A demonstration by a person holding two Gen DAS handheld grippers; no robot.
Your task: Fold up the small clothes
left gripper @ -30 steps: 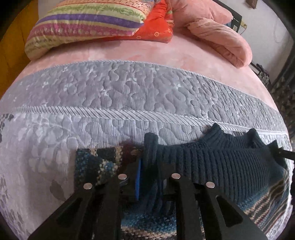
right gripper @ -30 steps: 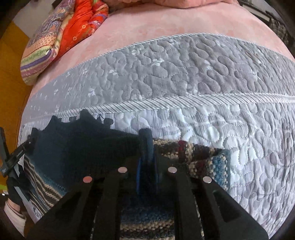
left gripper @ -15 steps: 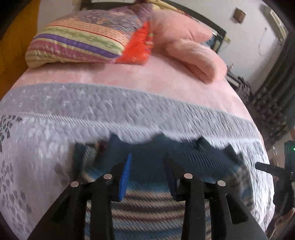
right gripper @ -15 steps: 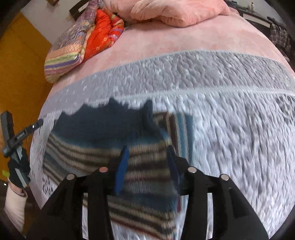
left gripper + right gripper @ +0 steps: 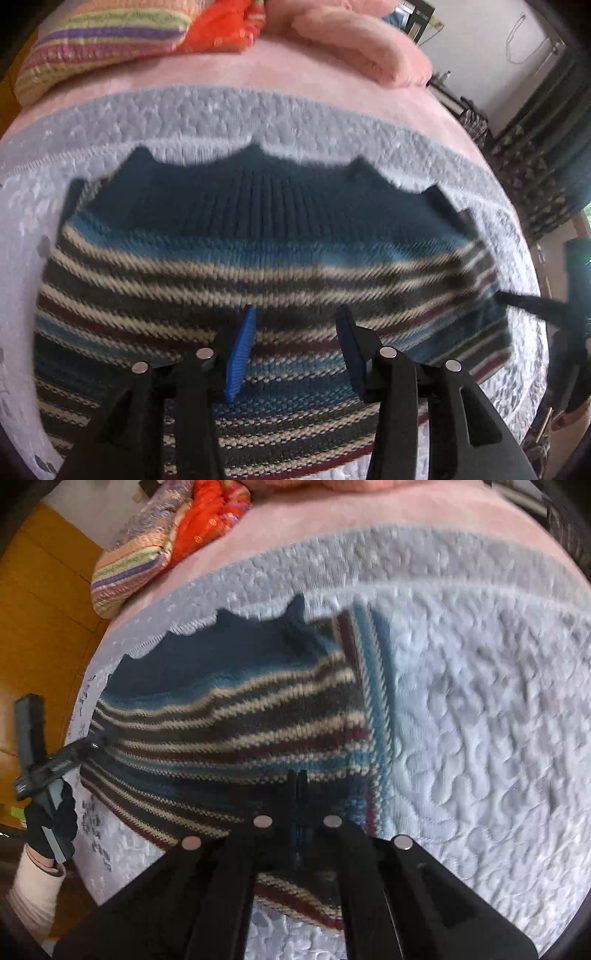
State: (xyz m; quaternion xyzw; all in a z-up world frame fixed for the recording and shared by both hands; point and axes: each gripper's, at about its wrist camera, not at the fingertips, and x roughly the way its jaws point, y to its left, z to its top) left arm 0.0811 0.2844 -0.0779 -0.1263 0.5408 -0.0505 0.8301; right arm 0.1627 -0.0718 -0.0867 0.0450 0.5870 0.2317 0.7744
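Mid-fold on the quilted bed [image 5: 332, 110]: right claw [image 5: 297, 786] clamps the striped sweater [image 5: 258, 266]; left claw [image 5: 295, 350], apart, likely regrips next.

Your work surface was a bed [image 5: 332, 99], covered at the far end by a pink plush blanket [image 5: 369, 513]. Across the near part lay a grey quilted coverlet [image 5: 480, 701], its stitched pattern running up to a ribbed band along the far edge. Spread flat on that coverlet you had a striped knitted sweater [image 5: 258, 266], its dark blue ribbed hem [image 5: 258, 192] towards the head of the bed, with stripes of cream, teal, grey and maroon below it. At the head, on the pink blanket, rested a striped multicoloured pillow [image 5: 96, 40], an orange-red cushion [image 5: 221, 26] touching it, and a rolled pink blanket [image 5: 369, 48] beside them.
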